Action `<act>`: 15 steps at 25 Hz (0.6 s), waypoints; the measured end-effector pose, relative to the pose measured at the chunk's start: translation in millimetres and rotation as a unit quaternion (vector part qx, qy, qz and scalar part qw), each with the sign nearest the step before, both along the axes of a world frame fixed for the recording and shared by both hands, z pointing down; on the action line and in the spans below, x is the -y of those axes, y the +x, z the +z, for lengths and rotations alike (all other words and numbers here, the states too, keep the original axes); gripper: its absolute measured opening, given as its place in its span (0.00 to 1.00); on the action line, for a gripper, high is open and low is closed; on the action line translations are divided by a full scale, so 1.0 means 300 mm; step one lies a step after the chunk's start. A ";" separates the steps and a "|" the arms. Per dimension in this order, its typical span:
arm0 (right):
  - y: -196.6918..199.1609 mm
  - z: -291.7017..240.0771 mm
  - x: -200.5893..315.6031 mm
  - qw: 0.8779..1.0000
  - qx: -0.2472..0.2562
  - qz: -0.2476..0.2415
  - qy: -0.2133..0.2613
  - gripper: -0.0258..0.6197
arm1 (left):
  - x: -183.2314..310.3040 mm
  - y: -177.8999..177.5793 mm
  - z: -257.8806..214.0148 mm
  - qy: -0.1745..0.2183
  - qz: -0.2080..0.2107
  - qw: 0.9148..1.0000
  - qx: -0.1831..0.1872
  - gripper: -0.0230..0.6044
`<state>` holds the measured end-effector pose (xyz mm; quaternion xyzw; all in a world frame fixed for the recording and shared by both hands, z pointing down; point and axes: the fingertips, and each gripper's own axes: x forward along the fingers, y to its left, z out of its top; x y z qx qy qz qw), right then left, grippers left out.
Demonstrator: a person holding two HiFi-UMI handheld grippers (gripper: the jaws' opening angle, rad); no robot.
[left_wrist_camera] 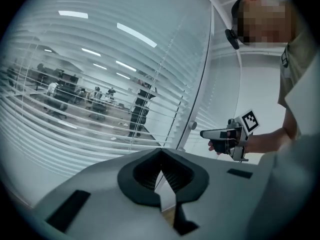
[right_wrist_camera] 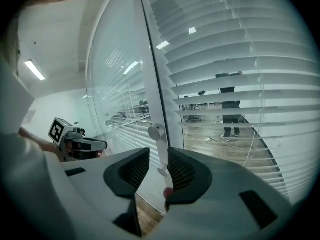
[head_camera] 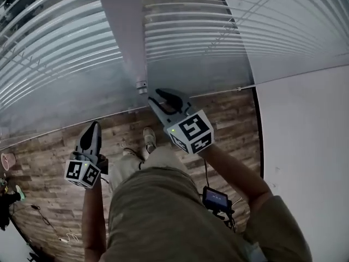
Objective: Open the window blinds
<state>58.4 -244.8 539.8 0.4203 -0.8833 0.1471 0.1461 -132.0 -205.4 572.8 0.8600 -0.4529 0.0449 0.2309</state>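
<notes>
Window blinds [head_camera: 54,53] fill the upper part of my head view behind glass. Their slats lie horizontal, long axis running left to right, edge-on enough that I see a room through the gaps in both gripper views. A pale upright post [head_camera: 128,26] splits them, with a small round knob [head_camera: 142,85] at its lower end near frame centre. My right tongs [head_camera: 155,96] are spread, tips just beside that knob and pointing at it. My left tongs [head_camera: 94,125], lower left over the wood floor [head_camera: 229,119], are pressed together on nothing.
</notes>
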 end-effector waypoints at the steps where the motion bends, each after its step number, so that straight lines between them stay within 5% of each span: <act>1: -0.003 -0.015 -0.006 1.000 0.000 -0.002 -0.001 0.22 | -0.007 0.003 -0.014 -0.002 0.001 1.000 -0.001 0.06; 15: -0.050 -0.062 -0.088 1.000 0.011 0.020 0.006 0.22 | -0.073 -0.067 -0.043 0.007 -0.002 1.000 -0.020 0.06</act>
